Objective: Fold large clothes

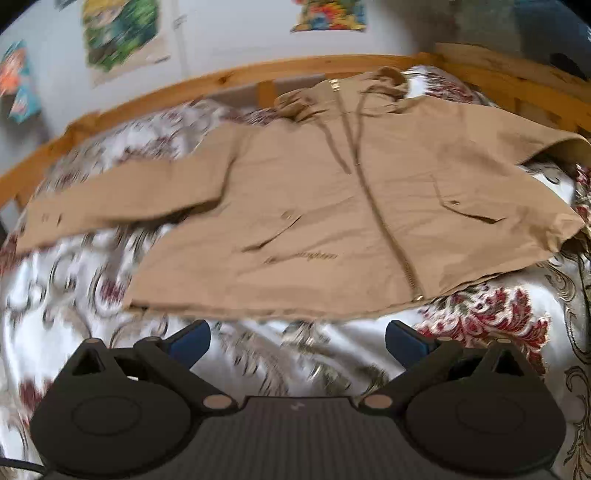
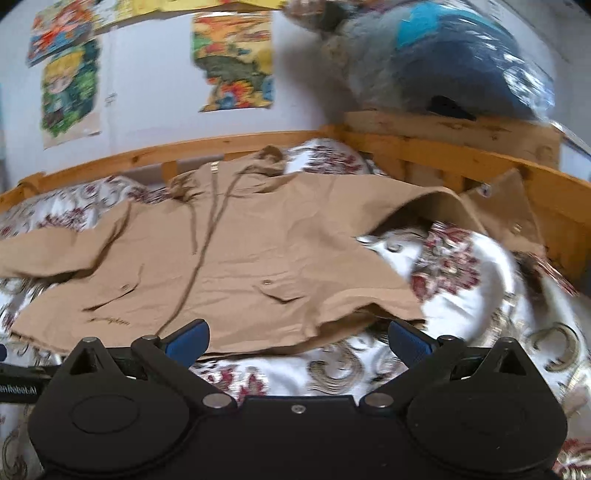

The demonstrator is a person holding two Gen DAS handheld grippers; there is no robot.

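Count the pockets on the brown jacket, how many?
2. One pocket sits left of the zipper, the other pocket right of it, both low on the jacket. More could hide underneath.

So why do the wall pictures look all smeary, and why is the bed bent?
Left wrist view: motion blur smears the posters and the bedspread; the jacket is soft too. Right wrist view: the posters and the blue bundle are streaked the same way. In both, the fisheye lens curves the straight wooden bed frame into an arc.
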